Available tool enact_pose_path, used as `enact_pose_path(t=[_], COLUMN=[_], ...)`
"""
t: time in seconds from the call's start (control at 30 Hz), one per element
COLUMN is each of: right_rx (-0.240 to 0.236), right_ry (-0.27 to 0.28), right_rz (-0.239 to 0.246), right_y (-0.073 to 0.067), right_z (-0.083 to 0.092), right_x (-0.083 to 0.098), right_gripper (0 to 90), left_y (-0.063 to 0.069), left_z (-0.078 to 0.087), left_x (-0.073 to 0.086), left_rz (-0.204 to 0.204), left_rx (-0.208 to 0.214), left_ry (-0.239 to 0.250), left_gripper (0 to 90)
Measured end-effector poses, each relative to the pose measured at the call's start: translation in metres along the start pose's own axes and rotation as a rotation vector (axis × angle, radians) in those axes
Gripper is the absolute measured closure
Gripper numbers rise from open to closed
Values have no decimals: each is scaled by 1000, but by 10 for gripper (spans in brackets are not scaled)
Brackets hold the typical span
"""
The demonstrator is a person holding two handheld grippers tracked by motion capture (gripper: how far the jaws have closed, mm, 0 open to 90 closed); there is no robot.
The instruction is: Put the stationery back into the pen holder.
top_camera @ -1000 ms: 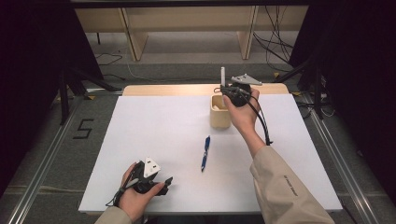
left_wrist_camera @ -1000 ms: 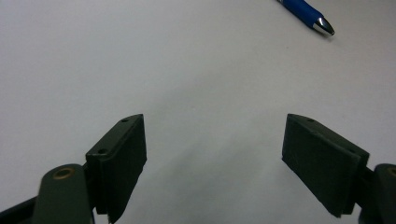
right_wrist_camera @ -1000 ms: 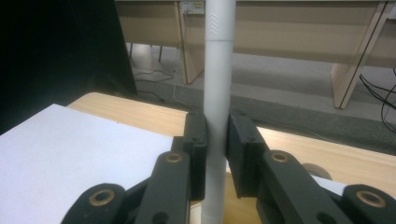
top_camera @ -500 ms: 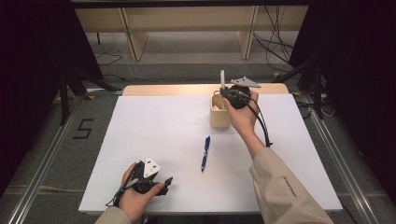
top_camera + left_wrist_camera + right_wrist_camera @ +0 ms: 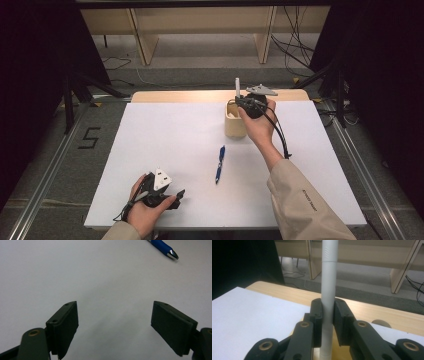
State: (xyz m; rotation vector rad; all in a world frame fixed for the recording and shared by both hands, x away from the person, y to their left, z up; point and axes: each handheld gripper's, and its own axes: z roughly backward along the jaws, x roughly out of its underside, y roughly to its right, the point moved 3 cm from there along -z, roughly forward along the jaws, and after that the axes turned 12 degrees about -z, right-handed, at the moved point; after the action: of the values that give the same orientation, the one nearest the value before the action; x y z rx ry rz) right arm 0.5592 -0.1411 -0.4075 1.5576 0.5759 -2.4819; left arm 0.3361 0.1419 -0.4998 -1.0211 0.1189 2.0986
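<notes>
My right gripper is shut on a white pen, held upright over the tan wooden holder cup at the back of the white mat. The white pen sticks up above the jaws. A blue pen lies on the mat in the middle, pointing front to back; its silver tip shows in the left gripper view. Near the front left edge my left gripper rests open on the mat, jaws wide with nothing between them.
A white mat covers the wooden table. Wooden shelf legs and cables lie on the floor beyond the table. A metal rail runs along the left side.
The right gripper with the white pen has shifted very slightly over the cup. The left gripper has stayed still.
</notes>
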Motion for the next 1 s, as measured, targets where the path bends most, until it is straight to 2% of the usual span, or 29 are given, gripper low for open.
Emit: enact_pose_path(t=[0.07,0.17,0.47,0.67,0.9,1.0], right_rx=[-4,-35,-66,-76,-93,-88], right_ry=[-4,-6,-8,-12,-24,-40], right_rz=[-1,-31,-46,-57,-41,-34], right_y=[1,1,4,10,22,28], right_z=[0,1,11,24,44,54], right_x=[1,2,1,1,7,12], right_gripper=[755,676,586,524,457,436], left_y=[0,0,1,2,3,3], left_z=[0,0,0,-1,-1,-1], left_x=[0,0,0,-1,-2,-2], left_rz=[-2,-2,-8,-3,16,10], left_rx=[3,3,7,5,7,10], left_ry=[-2,-4,-12,-4,13,9], left_gripper=[218,218,219,218,220,221])
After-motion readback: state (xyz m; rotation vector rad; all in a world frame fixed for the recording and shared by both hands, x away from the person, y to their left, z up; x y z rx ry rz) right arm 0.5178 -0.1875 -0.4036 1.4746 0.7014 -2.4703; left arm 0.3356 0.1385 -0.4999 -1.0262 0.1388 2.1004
